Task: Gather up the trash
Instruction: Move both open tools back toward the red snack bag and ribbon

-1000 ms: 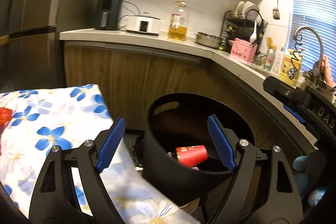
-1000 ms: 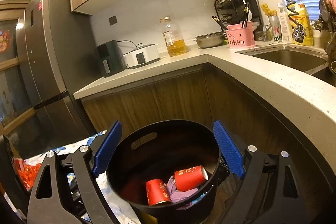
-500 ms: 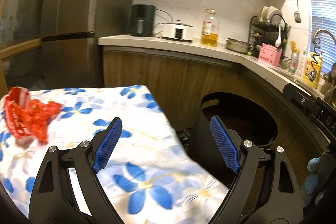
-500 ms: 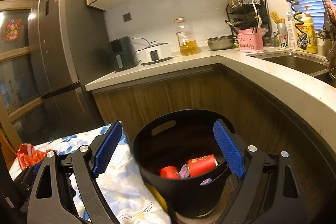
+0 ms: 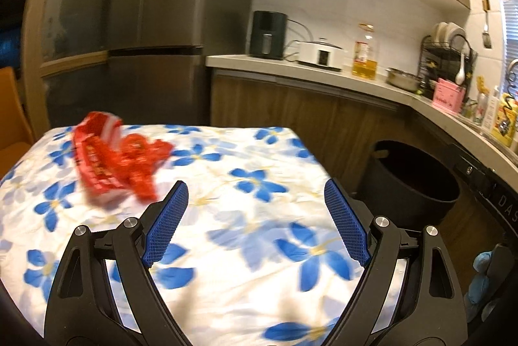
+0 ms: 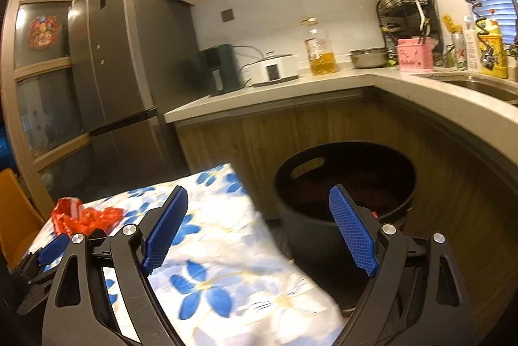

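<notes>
A crumpled red wrapper (image 5: 116, 161) lies on the far left part of the table, which is covered by a white cloth with blue flowers (image 5: 259, 151). My left gripper (image 5: 254, 187) hovers open over the cloth, with the wrapper ahead and to its left and nothing between its fingers. To the right, on the floor by the cabinets, stands the black round bin (image 5: 414, 184). My right gripper (image 6: 259, 189) is open and empty above the table's right edge, with the bin (image 6: 343, 184) ahead on its right. In that view the wrapper (image 6: 84, 218) lies far left.
A tall grey fridge (image 5: 155, 38) stands behind the table. The L-shaped counter (image 6: 291, 86) carries appliances, an oil bottle (image 6: 319, 51), a dish rack and a sink (image 6: 485, 86). An orange chair (image 5: 13, 119) is at the table's left. The bin sits close to the wooden cabinet fronts.
Both views have swung left, away from the bin and over the flowered table. The red wrapper has come into view, and the bin's contents have dropped almost out of sight. Both grippers stay open.
</notes>
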`<action>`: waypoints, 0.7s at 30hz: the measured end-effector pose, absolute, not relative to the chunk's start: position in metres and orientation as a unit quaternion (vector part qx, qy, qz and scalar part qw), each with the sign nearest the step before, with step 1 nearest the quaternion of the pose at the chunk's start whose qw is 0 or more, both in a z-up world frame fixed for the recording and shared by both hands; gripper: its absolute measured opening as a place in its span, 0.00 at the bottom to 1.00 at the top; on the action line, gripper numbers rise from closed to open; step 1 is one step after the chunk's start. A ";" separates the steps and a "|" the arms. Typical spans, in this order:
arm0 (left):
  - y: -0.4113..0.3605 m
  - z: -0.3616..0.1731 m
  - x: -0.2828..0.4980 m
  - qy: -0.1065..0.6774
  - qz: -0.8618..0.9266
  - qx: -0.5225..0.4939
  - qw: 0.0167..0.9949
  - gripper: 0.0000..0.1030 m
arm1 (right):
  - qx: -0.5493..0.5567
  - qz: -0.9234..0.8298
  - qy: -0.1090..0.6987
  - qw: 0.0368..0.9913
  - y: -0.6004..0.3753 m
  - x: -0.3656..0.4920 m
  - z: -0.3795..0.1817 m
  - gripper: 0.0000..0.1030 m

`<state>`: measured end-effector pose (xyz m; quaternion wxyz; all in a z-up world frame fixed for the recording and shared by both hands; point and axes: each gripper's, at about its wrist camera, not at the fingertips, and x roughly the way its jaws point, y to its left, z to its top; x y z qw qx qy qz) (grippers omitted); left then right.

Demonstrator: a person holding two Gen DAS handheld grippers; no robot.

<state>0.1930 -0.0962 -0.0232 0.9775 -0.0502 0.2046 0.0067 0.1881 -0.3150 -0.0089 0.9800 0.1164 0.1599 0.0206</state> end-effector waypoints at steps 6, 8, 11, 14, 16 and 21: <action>-0.041 -0.029 0.182 0.202 0.066 -0.072 0.975 0.82 | 0.105 0.058 0.171 0.978 -0.272 0.195 -0.016 0.84; -0.023 -0.033 0.180 0.204 0.087 -0.079 0.972 0.82 | 0.106 0.072 0.177 0.976 -0.257 0.198 -0.020 0.84; 0.004 -0.038 0.179 0.205 0.119 -0.083 0.968 0.82 | 0.101 0.097 0.185 0.973 -0.231 0.205 -0.026 0.83; 0.027 -0.041 0.178 0.201 0.147 -0.087 0.965 0.82 | 0.099 0.114 0.191 0.970 -0.209 0.208 -0.031 0.83; 0.039 -0.044 0.180 0.200 0.160 -0.089 0.963 0.82 | 0.100 0.127 0.194 0.968 -0.193 0.212 -0.034 0.83; 0.071 -0.051 0.193 0.205 0.189 -0.101 0.955 0.82 | 0.096 0.150 0.200 0.963 -0.162 0.223 -0.040 0.83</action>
